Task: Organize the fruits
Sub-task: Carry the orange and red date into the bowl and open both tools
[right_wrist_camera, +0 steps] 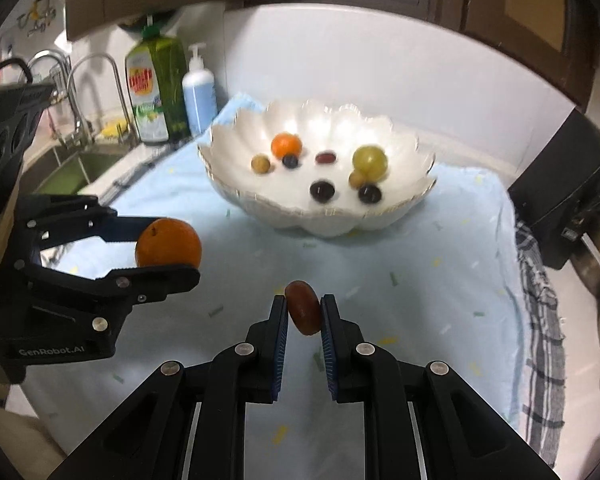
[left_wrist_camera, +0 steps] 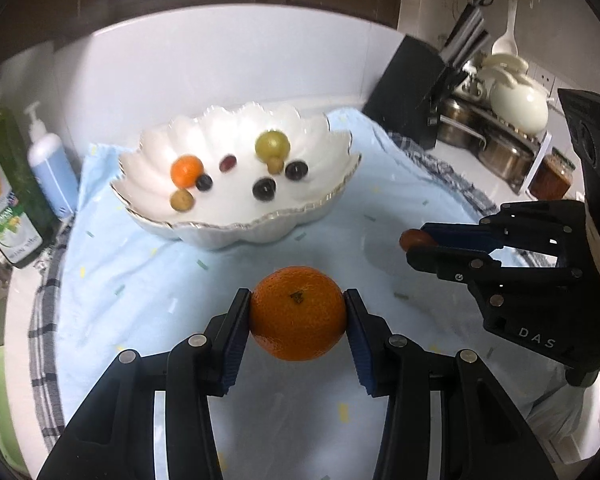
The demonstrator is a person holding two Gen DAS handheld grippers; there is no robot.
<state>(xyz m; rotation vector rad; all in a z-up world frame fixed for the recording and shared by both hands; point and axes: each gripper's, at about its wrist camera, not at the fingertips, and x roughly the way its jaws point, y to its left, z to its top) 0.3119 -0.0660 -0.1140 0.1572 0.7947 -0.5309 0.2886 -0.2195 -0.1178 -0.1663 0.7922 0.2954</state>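
My left gripper (left_wrist_camera: pixel 298 312) is shut on a large orange (left_wrist_camera: pixel 298 314) and holds it above the light blue cloth (left_wrist_camera: pixel 140 280). The orange also shows in the right wrist view (right_wrist_camera: pixel 168 243). My right gripper (right_wrist_camera: pixel 304 312) is shut on a small reddish-brown fruit (right_wrist_camera: pixel 303 307), which shows in the left wrist view (left_wrist_camera: pixel 414 239) at the right. A white scalloped bowl (left_wrist_camera: pixel 260 228) stands behind, also in the right wrist view (right_wrist_camera: pixel 340 224). It holds a small orange (left_wrist_camera: pixel 187 170), a green grape (left_wrist_camera: pixel 272 144) and several dark and tan small fruits.
A green dish soap bottle (left_wrist_camera: pixel 4 188) and a blue pump bottle (left_wrist_camera: pixel 50 160) stand at the left by a sink (right_wrist_camera: pixel 72 168) with taps. A black knife block (left_wrist_camera: pixel 412 88), steel pots (left_wrist_camera: pixel 500 152) and a white teapot (left_wrist_camera: pixel 520 104) stand at the right.
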